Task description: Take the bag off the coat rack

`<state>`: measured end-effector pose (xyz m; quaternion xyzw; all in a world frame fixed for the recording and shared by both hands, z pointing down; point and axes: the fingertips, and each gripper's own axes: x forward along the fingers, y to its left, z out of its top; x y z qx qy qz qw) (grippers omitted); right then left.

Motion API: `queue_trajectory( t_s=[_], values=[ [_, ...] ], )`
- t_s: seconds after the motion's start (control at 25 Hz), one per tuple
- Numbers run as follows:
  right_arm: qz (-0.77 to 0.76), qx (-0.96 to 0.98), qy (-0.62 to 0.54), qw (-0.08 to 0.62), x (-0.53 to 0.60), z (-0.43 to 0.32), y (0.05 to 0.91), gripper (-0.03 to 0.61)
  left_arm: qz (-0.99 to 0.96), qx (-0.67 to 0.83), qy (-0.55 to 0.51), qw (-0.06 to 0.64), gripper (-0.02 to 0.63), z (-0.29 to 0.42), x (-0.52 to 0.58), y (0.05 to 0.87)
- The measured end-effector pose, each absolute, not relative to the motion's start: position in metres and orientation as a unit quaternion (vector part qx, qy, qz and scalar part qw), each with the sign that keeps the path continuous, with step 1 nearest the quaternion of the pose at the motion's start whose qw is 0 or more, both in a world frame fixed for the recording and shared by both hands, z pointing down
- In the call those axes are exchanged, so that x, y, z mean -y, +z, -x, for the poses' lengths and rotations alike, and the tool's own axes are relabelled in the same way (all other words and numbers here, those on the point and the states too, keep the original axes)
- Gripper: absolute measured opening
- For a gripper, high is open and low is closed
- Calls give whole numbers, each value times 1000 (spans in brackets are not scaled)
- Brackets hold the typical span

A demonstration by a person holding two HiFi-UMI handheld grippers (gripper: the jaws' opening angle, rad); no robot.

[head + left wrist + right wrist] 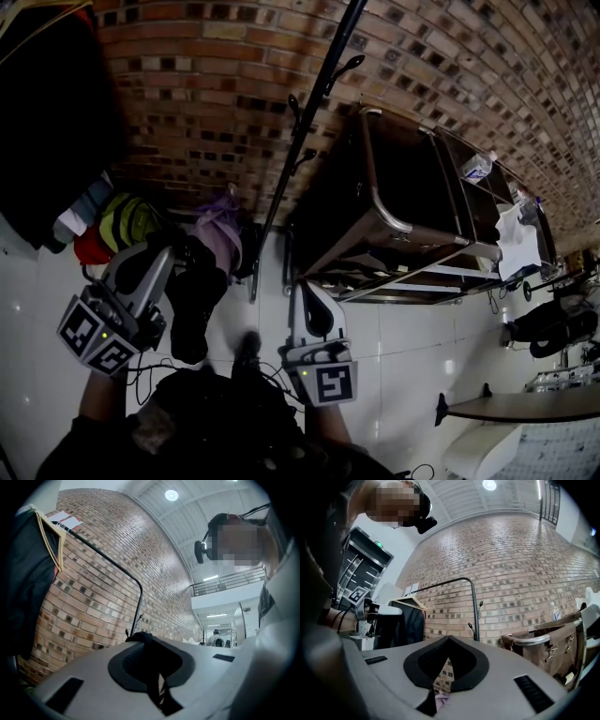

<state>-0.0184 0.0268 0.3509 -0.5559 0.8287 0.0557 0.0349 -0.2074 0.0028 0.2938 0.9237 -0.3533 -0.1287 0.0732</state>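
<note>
The black coat rack pole [305, 131] leans across the brick wall, with bare hooks [345, 66] along it. It also shows in the left gripper view as the pole [140, 602] and in the right gripper view as the pole [474, 604]. My left gripper [173, 255] is shut on a black strap [140, 638] that loops over its jaw tips. A black bag [192, 305] hangs below it, away from the rack. My right gripper [311, 291] is shut with nothing in it [449, 641].
A lilac bag [221, 234] and yellow and red items [122, 225] lie near the rack's foot. Dark clothes on a hanger [28, 573] fill the left. A brown case in a metal frame [394, 211] stands to the right, with a bottle [478, 167] beyond it.
</note>
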Motion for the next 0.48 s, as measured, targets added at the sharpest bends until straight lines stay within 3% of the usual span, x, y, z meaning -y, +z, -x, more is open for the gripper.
queue_trajectory(
  t_s=[0.48],
  values=[
    [587, -808, 51, 29, -87, 39, 361, 6, -934, 325, -125, 79, 26, 228, -45, 299]
  ],
)
